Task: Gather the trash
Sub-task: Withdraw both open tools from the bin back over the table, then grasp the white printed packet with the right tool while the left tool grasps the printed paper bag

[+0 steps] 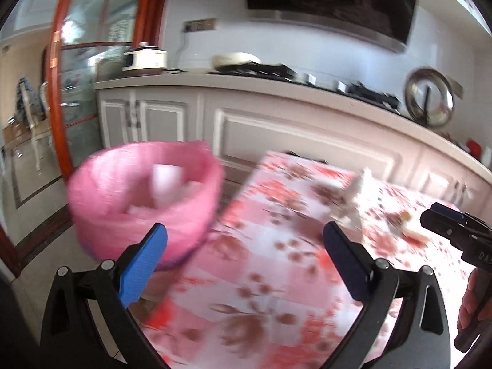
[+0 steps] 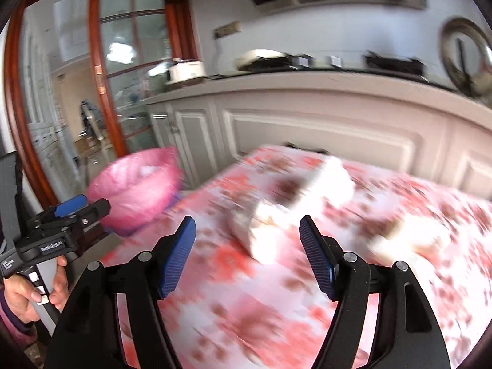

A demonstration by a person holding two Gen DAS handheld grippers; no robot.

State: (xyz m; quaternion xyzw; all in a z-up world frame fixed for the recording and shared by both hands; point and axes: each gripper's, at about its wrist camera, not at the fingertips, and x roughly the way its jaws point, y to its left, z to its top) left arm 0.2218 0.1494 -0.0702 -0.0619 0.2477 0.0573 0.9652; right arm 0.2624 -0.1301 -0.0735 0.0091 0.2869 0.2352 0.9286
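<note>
Reading "GenRobot.AI", the left gripper gapes wide; right gripper gapes wide over crumpled tissues.

- My left claw: black frame, blue ribbed pads, silver screws.
- My right claw: same black-and-blue build.
- White lettering on the black bodies; bare hand, pink sleeve.
</note>
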